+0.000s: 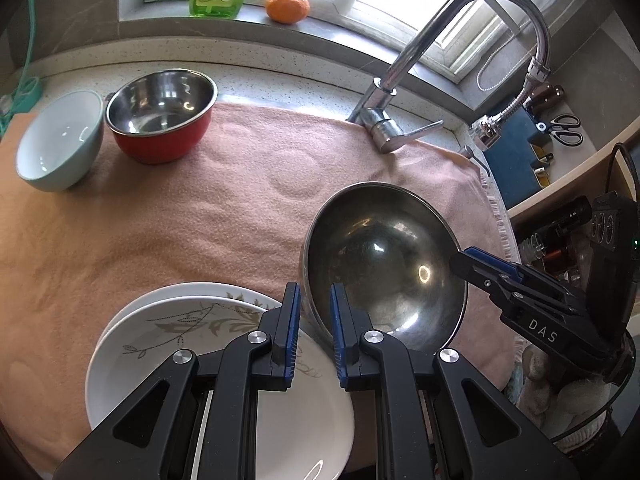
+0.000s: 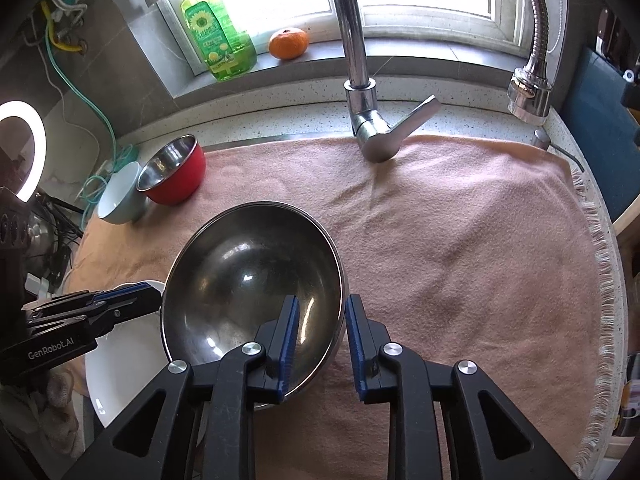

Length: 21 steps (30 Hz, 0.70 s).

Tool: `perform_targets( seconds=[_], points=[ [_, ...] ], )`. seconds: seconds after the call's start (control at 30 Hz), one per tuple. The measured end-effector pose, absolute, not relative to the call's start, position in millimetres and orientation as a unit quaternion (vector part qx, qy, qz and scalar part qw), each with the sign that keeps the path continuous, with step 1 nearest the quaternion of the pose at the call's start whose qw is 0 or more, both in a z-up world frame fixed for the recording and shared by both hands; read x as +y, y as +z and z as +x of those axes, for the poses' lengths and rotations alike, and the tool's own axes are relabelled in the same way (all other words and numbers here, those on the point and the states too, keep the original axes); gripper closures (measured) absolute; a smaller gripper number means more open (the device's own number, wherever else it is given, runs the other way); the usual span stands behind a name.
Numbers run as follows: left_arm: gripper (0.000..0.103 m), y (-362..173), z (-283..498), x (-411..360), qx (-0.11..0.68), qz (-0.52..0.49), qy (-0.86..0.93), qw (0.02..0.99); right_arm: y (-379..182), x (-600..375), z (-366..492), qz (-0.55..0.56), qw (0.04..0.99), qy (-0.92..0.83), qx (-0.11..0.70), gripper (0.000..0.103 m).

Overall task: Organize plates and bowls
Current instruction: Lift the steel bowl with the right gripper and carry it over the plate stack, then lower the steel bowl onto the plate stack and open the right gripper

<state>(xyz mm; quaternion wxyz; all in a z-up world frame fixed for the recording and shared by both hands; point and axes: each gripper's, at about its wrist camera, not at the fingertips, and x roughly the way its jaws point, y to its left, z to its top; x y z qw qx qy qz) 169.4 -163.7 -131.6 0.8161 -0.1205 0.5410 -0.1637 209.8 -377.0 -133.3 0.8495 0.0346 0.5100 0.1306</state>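
Observation:
A large steel bowl sits tilted on the pink towel, its near-left edge over two stacked white floral plates. My left gripper is shut on the bowl's left rim, one finger inside and one outside. My right gripper straddles the bowl's right rim with a visible gap at the inner pad, so it stands open. In the left wrist view the right gripper shows at the bowl's far right edge. In the right wrist view the left gripper shows over a plate.
A red bowl with a steel inside and a pale blue bowl stand at the towel's far left. The faucet rises behind the towel. A green soap bottle and an orange sit on the windowsill. Scissors lie far right.

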Motion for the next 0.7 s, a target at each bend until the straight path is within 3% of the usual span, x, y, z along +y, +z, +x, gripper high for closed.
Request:
perform_targets(
  seconds=[0.7],
  points=[
    [0.09, -90, 146, -100, 0.487, -0.199, -0.044, 0.85, -91, -366, 224, 0.002, 0.856, 0.215, 0.47, 0.077]
  ],
)
